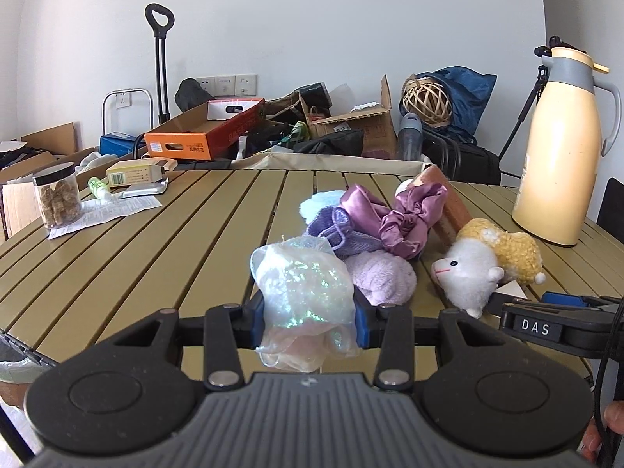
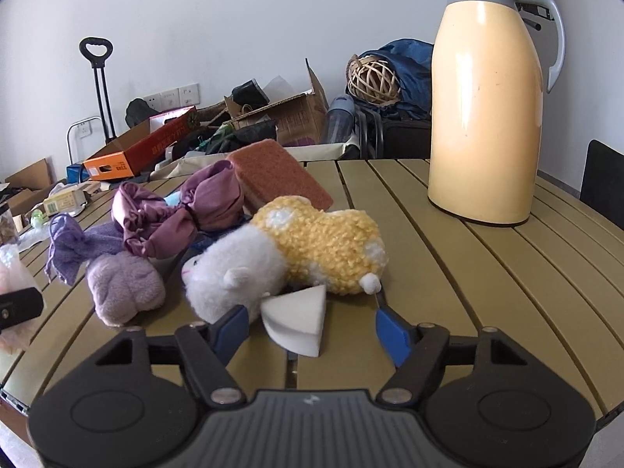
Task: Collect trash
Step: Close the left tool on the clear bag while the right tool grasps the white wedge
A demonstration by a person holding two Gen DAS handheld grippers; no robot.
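My left gripper (image 1: 310, 323) is shut on a crumpled iridescent plastic wrapper (image 1: 304, 288), held just above the slatted olive table (image 1: 156, 257). My right gripper (image 2: 312, 329) stands open low over the table, with a white foam wedge (image 2: 296, 318) between its blue fingers (image 2: 390, 331). Neither pad touches the wedge. The wedge leans against a white and yellow plush toy (image 2: 304, 249). In the left wrist view the right gripper (image 1: 565, 304) comes in from the right edge beside the plush toy (image 1: 479, 265).
Purple satin cloth (image 2: 175, 214), lilac knit and a pink fluffy piece (image 2: 124, 288) lie heaped left of the toy, with a brown sponge (image 2: 280, 175) behind. A cream thermos jug (image 2: 483, 109) stands at the right. A snack jar (image 1: 58, 199), papers and a small box (image 1: 136, 173) sit far left.
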